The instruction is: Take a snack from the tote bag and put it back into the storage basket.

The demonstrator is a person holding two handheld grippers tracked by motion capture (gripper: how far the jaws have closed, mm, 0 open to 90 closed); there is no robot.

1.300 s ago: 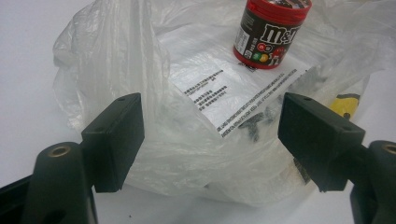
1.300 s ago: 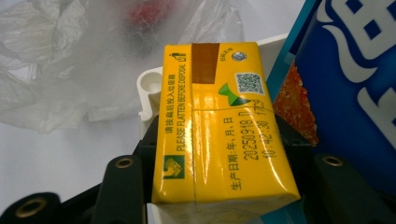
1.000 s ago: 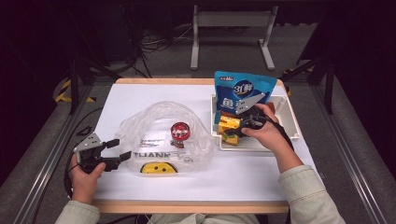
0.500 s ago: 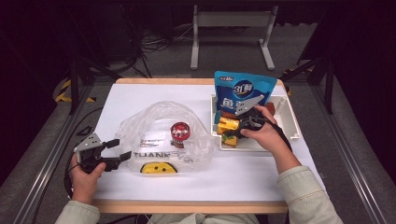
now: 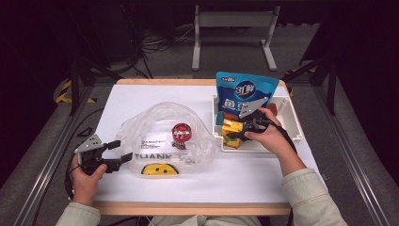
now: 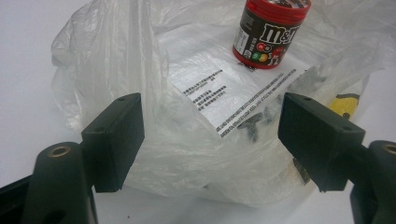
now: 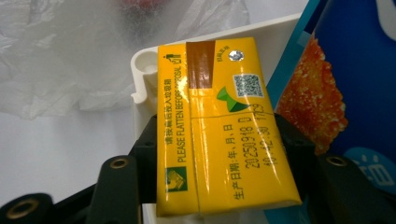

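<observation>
Looking down from the high view, the right gripper clamps a yellow carton inside the white tray, with the left gripper beside the plastic bag. Left gripper view: jaws apart facing the bag, candy jar beyond. Right gripper view: jaws pinch the carton by the tray's corner.

Your left claw sits low near the table's front left corner, jaws spread wide and level, your hand gripping from behind. Your right claw reaches toward the right edge, jaws clamped on both sides of the carton, forearm angled in from the front edge.
</observation>
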